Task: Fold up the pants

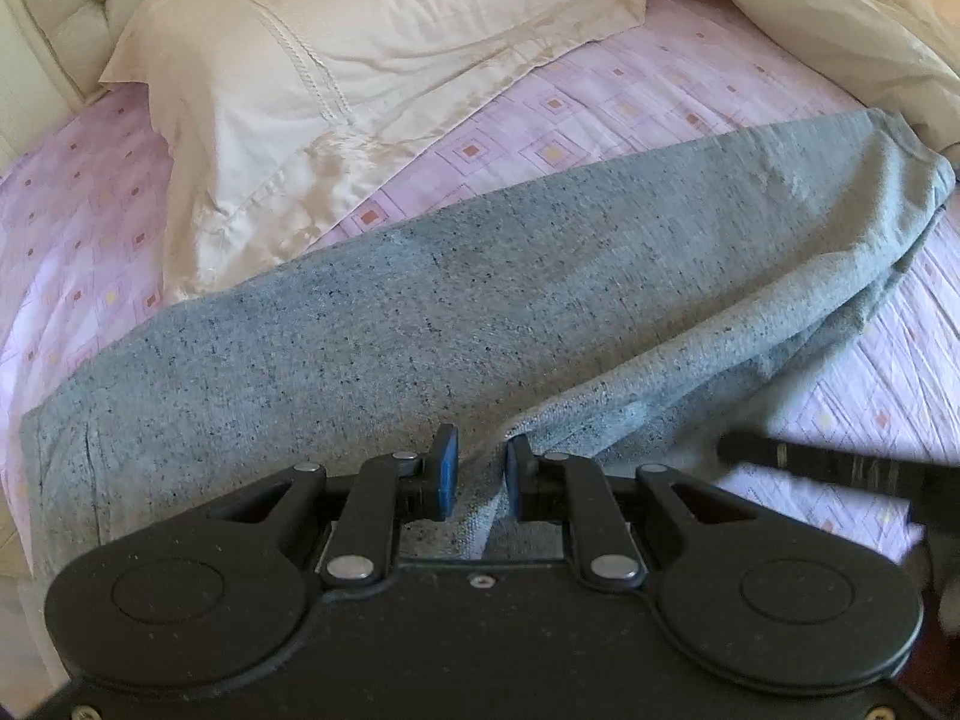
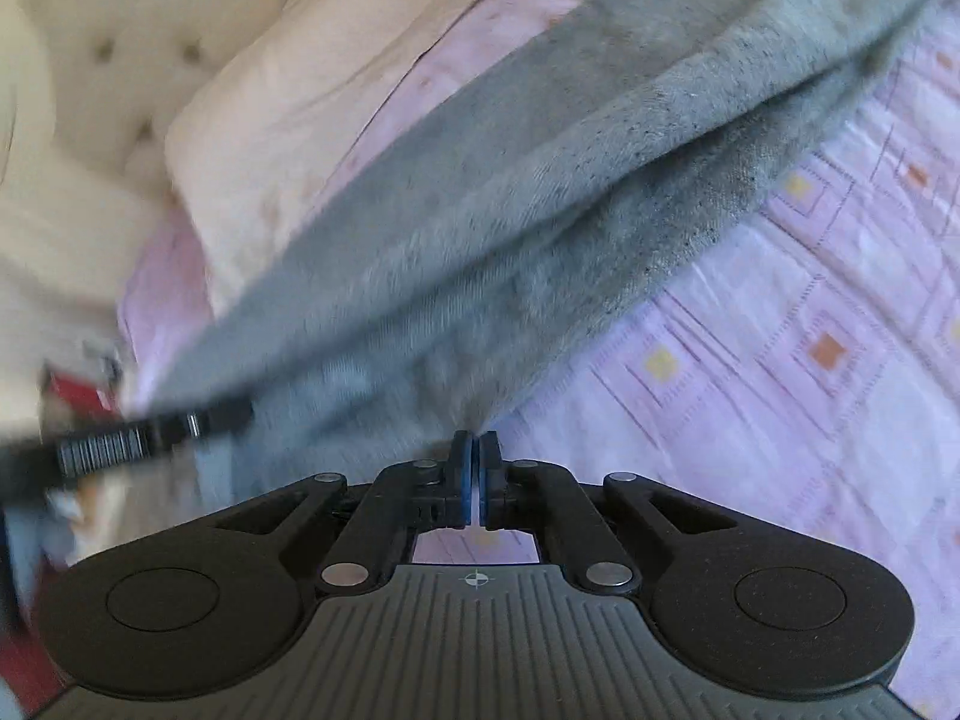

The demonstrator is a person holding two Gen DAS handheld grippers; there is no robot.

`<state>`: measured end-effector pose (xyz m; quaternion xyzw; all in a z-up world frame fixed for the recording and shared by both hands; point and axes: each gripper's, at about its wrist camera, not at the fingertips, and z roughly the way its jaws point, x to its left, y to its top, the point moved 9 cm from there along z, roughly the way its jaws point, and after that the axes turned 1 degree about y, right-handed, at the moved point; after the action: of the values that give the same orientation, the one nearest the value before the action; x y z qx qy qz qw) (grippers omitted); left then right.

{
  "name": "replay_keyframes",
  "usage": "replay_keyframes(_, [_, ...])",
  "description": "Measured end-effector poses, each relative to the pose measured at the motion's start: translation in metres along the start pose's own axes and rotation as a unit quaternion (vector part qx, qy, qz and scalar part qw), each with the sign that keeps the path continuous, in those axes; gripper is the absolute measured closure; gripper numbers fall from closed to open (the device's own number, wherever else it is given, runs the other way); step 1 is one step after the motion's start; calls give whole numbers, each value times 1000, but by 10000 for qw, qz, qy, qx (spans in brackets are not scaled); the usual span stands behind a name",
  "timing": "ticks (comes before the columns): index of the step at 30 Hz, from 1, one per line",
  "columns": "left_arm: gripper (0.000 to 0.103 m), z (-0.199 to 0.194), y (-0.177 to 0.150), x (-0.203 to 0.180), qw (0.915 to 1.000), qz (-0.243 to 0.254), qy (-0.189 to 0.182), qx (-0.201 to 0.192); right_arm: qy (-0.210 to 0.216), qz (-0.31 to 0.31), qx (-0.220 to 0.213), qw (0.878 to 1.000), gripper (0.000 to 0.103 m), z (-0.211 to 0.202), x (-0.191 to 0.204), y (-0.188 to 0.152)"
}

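Note:
Grey speckled pants (image 1: 456, 324) lie stretched across a bed, one leg running up to the right. My left gripper (image 1: 480, 468) has its jaws a little apart with a bunch of the grey fabric between them. My right gripper (image 2: 477, 462) is shut on an edge of the same pants (image 2: 540, 192), which rise away from it toward the upper right; this view is blurred. The right gripper shows as a dark blurred bar at the right of the left wrist view (image 1: 840, 462). The left gripper shows as a dark bar at the left of the right wrist view (image 2: 138, 438).
A pink patterned sheet (image 1: 660, 96) covers the bed. A cream pillow (image 1: 360, 60) lies at the head, just beyond the pants. A cream duvet (image 1: 840, 12) is bunched at the far right. A tufted cream headboard (image 2: 120, 30) stands behind.

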<state>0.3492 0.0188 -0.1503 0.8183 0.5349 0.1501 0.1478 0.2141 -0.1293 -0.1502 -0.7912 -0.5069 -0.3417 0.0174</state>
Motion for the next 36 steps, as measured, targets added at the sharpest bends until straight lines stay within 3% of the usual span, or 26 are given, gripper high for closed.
replay_keyframes(2, [79,0,-1,-1,9999,120,-4,71,-152,-469,-35,9988,99,-10,4,-9])
replay_keyframes(4, [78,2,-2,-2,9995,272,60,144,-164,-1204,-503,9913,99,-28,20,-15])
replay_keyframes(6, [78,0,-3,-3,9990,392,32,200,-12,-2350,-998,9668,92,-40,49,-26])
replay_keyframes(7, [78,0,-3,-4,9988,431,9,217,94,-2867,-1093,9517,84,-40,64,-33])
replay_keyframes(8, [78,0,-3,-4,9986,464,-16,247,202,-3330,-1077,9365,66,-36,78,-39])
replay_keyframes(9, [78,0,-2,-4,9984,493,-25,281,304,-3746,-1001,9213,59,-30,89,-48])
replay_keyframes(14, [79,3,3,-2,9967,625,-125,494,565,-4930,-793,8645,59,0,122,-79])
replay_keyframes(19, [78,7,3,1,9942,679,-403,734,602,-5643,-803,8195,59,23,147,-89])
replay_keyframes(25, [78,14,14,7,9918,830,-416,878,551,-6316,-748,7697,61,49,164,-109])
replay_keyframes(26, [78,15,16,8,9917,818,-431,895,542,-6325,-728,7692,61,52,166,-111])
replay_keyframes(28, [78,15,18,10,9918,812,-442,884,589,-6167,-710,7817,81,56,170,-112])
replay_keyframes(29, [78,14,18,9,9917,822,-451,880,606,-6023,-673,7931,96,58,173,-111])
replay_keyframes(32, [76,14,16,9,9912,883,-444,878,1038,-5482,-476,8285,98,48,181,-114])
replay_keyframes(36, [70,10,12,8,9903,926,-491,911,1162,-5054,-180,8548,98,42,174,-121])
